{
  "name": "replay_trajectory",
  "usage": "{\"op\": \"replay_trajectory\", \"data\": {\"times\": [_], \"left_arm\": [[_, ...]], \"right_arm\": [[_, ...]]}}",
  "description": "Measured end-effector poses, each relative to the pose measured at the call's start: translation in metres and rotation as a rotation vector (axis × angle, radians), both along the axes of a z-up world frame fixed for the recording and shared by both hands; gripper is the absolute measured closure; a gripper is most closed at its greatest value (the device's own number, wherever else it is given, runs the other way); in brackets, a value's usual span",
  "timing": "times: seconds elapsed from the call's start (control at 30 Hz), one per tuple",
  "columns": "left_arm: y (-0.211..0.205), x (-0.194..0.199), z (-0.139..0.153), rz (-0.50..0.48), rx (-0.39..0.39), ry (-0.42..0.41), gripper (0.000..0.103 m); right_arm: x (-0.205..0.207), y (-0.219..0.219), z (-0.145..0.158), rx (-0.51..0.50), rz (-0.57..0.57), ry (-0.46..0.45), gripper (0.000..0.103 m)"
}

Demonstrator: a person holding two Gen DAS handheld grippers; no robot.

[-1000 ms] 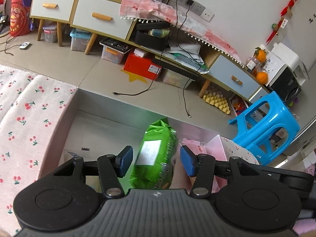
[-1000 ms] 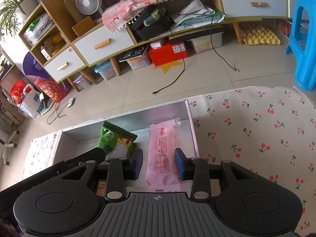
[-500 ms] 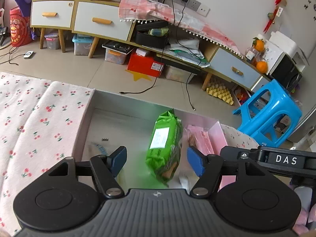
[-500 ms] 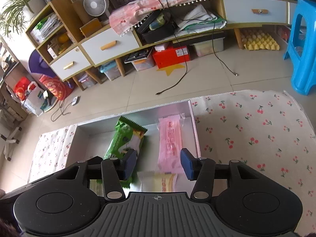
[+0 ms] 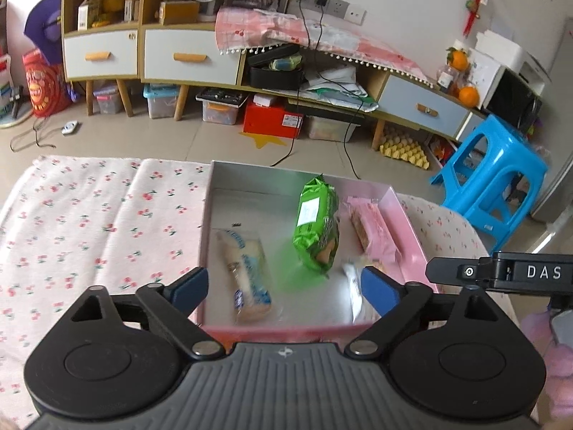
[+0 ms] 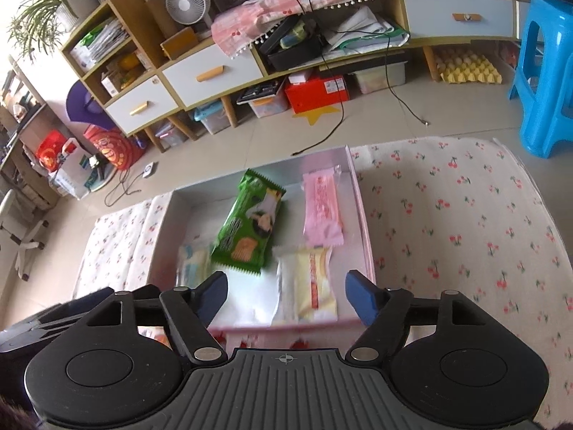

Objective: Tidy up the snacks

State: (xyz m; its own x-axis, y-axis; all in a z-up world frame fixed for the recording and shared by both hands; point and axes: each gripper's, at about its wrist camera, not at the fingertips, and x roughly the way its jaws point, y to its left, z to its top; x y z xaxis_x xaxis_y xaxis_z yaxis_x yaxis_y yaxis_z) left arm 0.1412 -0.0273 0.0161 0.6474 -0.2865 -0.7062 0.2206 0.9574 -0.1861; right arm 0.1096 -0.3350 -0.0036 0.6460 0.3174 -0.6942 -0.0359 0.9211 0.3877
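**Four snacks lie in the tray, both grippers released above its near edge**

The left gripper [image 5: 284, 286] hangs over the near edge of the pink tray [image 5: 412, 229], its jaws opening with nothing pressed between the pads. The right gripper [image 6: 286, 295] sits just beside it at the same edge, jaws also opening and empty.

The tray rests on a cherry-print cloth [image 6: 447, 222] and holds four packets, one of each kind, all lying with their long axes running roughly from the tray's near edge to its far edge:
- a blue-and-white packet [image 5: 247, 276] near the left wall, close to the near edge;
- a yellow-and-white packet [image 6: 309, 286] at the near right corner;
- a green biscuit packet [image 6: 247, 225] in the middle, its far end leaning slightly toward the right wall;
- a pink packet [image 6: 322, 208] along the right wall, reaching toward the far right corner.

The green packet's near end overlaps or touches the blue-and-white one; I cannot tell which.

Beyond the tray's far edge, a black cable [image 6: 322, 136] trails across the tiled floor. A blue stool [image 5: 490, 179] stands off the cloth's far right corner. Farthest back, a long low cabinet [image 5: 189, 57] has one red box [image 5: 274, 120] beneath it.
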Motion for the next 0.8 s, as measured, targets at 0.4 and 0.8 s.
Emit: {"op": "replay_trajectory", "data": {"times": [0.4,0.8], "left_arm": [[0.02,-0.048,0.005,0.002,0.091,-0.032,0.002],[0.037,-0.073,-0.015,-0.021,0.087,-0.042,0.001]], "right_arm": [[-0.056,0.015,-0.003,0.01,0.038,-0.008,0.022],[-0.089,0.034,-0.028,-0.092,0.13,-0.004,0.022]]}}
